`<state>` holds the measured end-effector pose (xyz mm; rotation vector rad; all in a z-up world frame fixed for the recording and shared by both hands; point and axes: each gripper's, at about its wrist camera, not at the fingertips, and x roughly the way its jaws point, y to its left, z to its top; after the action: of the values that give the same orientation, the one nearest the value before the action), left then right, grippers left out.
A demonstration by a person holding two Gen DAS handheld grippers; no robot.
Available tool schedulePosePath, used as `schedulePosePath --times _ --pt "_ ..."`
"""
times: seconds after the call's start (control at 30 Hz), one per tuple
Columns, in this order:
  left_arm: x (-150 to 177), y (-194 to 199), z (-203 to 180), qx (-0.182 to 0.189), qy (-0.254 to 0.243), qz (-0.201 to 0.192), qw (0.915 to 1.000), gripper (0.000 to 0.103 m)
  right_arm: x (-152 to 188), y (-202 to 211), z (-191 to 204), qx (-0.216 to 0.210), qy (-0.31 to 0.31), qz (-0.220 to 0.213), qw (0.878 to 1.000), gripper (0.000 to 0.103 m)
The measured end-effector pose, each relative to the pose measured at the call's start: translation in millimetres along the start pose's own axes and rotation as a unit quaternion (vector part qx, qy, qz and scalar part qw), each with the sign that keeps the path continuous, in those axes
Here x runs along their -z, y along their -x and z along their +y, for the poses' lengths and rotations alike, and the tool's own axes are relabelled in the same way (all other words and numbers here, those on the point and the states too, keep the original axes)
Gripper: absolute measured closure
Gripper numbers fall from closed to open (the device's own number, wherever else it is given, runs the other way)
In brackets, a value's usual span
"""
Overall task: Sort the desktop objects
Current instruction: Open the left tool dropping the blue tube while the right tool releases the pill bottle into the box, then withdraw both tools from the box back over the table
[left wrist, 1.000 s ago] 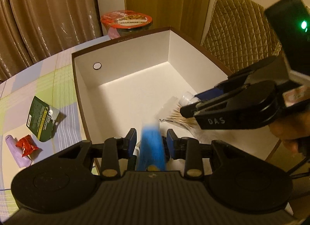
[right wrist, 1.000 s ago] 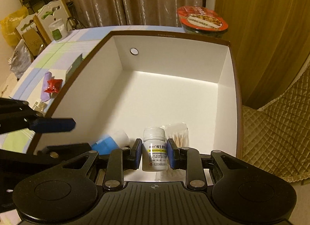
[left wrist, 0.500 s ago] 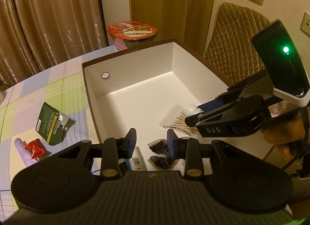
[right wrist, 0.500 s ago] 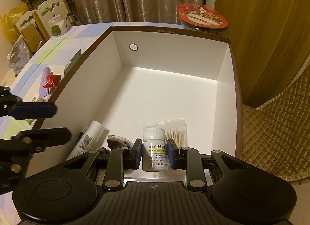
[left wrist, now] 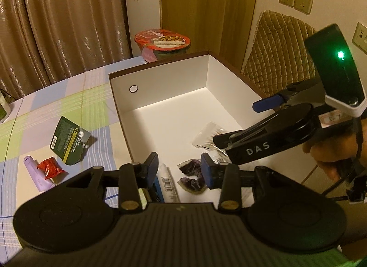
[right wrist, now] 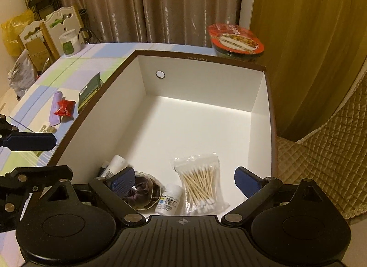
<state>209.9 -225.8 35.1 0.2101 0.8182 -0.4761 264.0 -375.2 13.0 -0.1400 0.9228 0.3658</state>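
A white box with a brown rim stands on the checked tablecloth. On its floor lie a white pill bottle, a bag of cotton swabs, a dark purple cloth piece and a white tube. My right gripper hovers over the near end of the box, its jaws opening wide with nothing between them. At the box's near left corner, my left gripper has its jaws opening, and nothing sits between its pads.
Left of the box lie a green packet, a red wrapper and a lilac tube. An instant noodle bowl stands behind the box. A quilted chair stands on the right.
My right gripper let go of the pill bottle, which now lies on the box floor. The tube dropped from my left gripper into the box, and that gripper drew back and up.
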Motion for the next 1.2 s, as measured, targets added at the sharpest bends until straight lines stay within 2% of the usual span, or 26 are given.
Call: schedulePosePath --times 0.4,0.67,0.73,0.83,1.03,1.2 --pt "11 24 10 -0.01 0.014 -0.017 0.9997 0.067 1 26 16 0.002 0.001 -0.023 1.0 0.006" --pt "33 51 37 -0.05 0.048 -0.022 0.9974 0.047 -5 50 37 -0.019 0.007 -0.057 0.998 0.006" --pt "43 59 45 -0.062 0.06 -0.023 0.996 0.033 -7 55 46 -0.029 0.009 -0.07 0.997 0.006" --pt "61 75 60 -0.087 0.081 -0.023 0.9927 0.018 -9 61 61 -0.045 0.009 -0.086 0.995 0.006" --pt "97 104 88 -0.139 0.11 -0.011 0.984 0.006 -7 69 105 -0.087 0.014 -0.1 0.991 0.006" --pt "127 130 105 -0.166 0.127 -0.007 0.9779 0.004 9 70 144 -0.108 0.01 -0.094 0.99 0.006"
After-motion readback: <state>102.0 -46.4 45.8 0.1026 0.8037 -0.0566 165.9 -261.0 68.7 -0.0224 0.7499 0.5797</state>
